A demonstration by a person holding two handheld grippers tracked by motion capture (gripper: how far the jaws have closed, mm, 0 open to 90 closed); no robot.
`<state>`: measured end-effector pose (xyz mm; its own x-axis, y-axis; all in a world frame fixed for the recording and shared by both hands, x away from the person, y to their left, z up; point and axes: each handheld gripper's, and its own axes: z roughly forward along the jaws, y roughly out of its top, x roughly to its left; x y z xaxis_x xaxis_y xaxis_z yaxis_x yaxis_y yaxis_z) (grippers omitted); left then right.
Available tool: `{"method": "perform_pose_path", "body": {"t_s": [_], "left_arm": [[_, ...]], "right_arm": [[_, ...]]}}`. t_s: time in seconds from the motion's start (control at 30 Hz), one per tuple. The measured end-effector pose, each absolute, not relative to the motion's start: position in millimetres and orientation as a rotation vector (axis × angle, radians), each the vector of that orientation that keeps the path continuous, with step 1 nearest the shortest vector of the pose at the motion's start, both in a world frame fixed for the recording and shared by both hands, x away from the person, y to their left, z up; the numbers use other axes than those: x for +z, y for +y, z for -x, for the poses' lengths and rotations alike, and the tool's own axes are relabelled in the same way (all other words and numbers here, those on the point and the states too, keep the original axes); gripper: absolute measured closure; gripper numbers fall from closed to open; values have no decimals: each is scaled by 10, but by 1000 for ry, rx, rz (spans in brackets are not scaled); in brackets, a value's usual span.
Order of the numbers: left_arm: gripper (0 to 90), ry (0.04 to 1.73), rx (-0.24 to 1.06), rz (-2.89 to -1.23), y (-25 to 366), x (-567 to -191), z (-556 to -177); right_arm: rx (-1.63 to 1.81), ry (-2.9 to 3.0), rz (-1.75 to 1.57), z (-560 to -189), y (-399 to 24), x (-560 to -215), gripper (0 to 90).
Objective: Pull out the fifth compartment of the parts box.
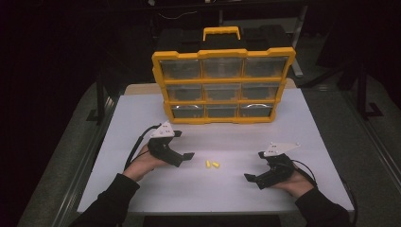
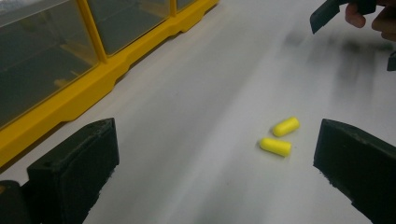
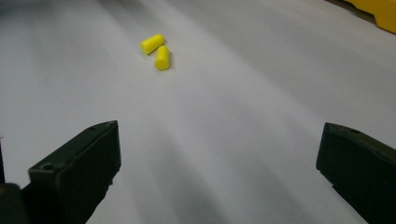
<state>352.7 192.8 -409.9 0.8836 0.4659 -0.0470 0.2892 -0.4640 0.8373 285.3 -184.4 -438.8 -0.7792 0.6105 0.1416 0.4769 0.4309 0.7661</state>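
Observation:
Two small yellow foam earplugs (image 1: 212, 164) lie side by side on the white table (image 1: 142, 113), between my two grippers. My left gripper (image 1: 184, 145) is held just left of them, open and empty. In the left gripper view the earplugs (image 2: 280, 136) lie ahead, close to the right jaw, with my left gripper (image 2: 215, 163) wide open. My right gripper (image 1: 254, 166) is to the right of the earplugs, also open. The right gripper view shows the earplugs (image 3: 157, 50) farther off to the upper left, and my right gripper (image 3: 217, 172) has nothing between its jaws.
A yellow organizer case (image 1: 222, 85) with clear drawers and a handle stands upright at the back middle of the table. Its base (image 2: 70, 98) runs along the left in the left gripper view. The person's other hand and gripper (image 2: 336, 11) show at the top right there.

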Motion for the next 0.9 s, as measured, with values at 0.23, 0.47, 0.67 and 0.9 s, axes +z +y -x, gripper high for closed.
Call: {"method": "perform_pose_path", "body": {"t_s": [0.23, 0.47, 0.67, 0.9], "left_arm": [[0, 541, 234, -2082, 1887, -4099, -3549], [0, 540, 231, -2076, 1853, -4102, -3566], [0, 542, 230, -2074, 1818, -4100, -3589], [0, 538, 225, -2070, 1775, -4101, -3609]], "right_arm": [[1272, 2521, -966, -2853, -1844, -4388, 0], [1272, 2523, -966, -2852, -1843, -4388, 0], [1272, 2523, -965, -2853, -1843, -4388, 0], [1273, 2523, -965, -2853, -1842, -4389, 0]]}}
